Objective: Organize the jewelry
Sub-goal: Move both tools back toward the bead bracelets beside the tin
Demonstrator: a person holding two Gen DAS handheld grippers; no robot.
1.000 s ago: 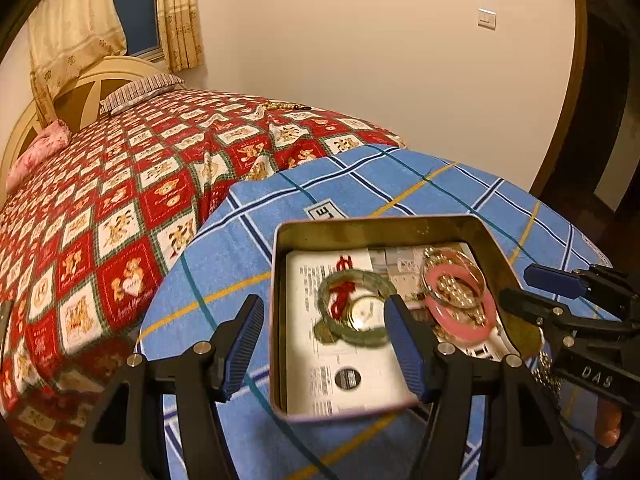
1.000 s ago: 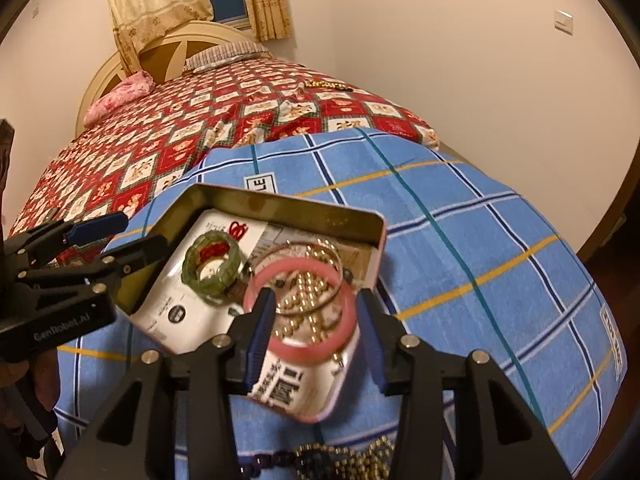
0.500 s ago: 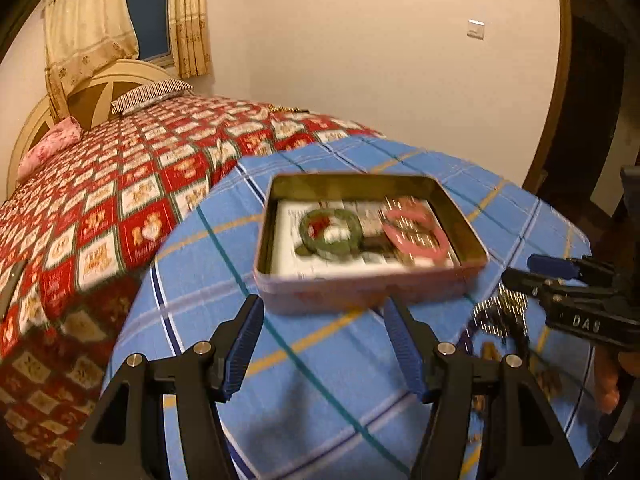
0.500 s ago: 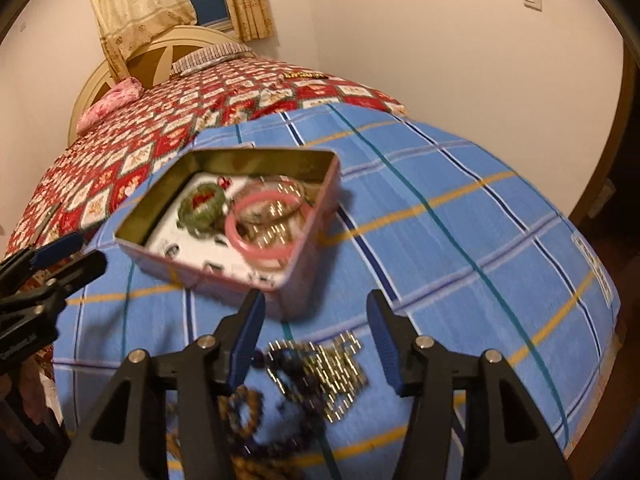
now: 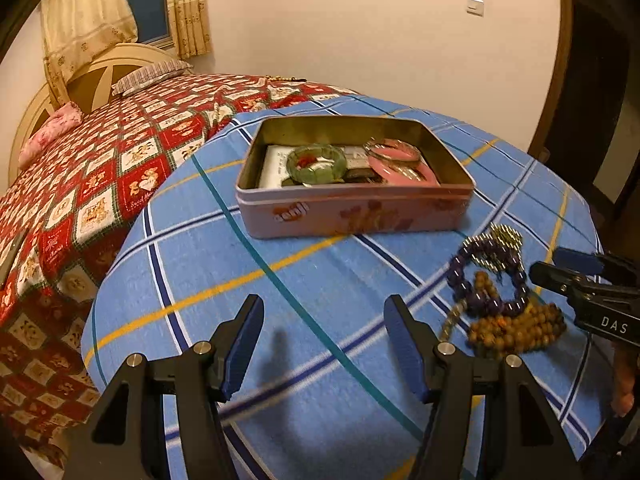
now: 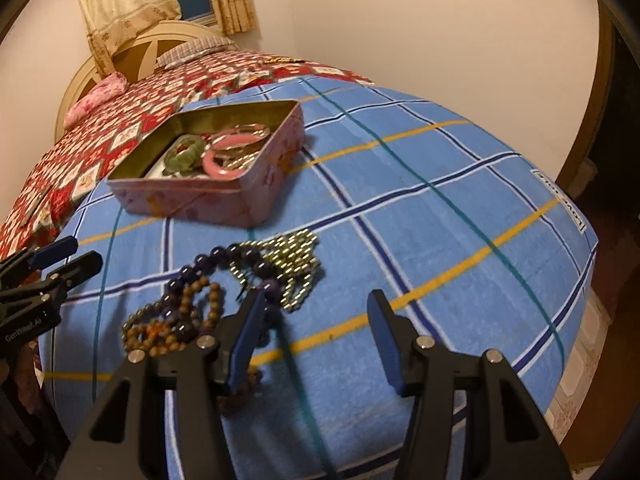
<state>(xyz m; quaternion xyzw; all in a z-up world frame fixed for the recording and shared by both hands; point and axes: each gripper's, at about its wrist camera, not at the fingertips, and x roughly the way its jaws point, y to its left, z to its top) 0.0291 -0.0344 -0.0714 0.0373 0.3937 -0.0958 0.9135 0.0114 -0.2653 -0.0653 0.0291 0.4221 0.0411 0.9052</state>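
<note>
A pink tin box (image 5: 352,210) (image 6: 208,196) stands open on the blue checked cloth. It holds a green bangle (image 5: 316,160) (image 6: 182,156), a pink bangle (image 5: 400,154) (image 6: 228,150) and thin gold rings. A heap of loose jewelry lies in front of the tin: a purple bead bracelet (image 5: 486,280) (image 6: 224,258), a brown bead bracelet (image 5: 516,326) (image 6: 172,320) and a gold bead strand (image 5: 500,240) (image 6: 296,264). My left gripper (image 5: 322,344) is open and empty over bare cloth, left of the heap. My right gripper (image 6: 316,332) is open and empty, just right of the heap.
The cloth (image 6: 440,208) covers a rounded table that drops off at the right and front. A bed with a red patterned quilt (image 5: 100,168) lies to the left and behind. A wall and wooden door frame (image 5: 556,60) stand at the right.
Both grippers have pulled back and away from over the tin. The tin now sits farther off and the jewelry heap has come into view in front of it.
</note>
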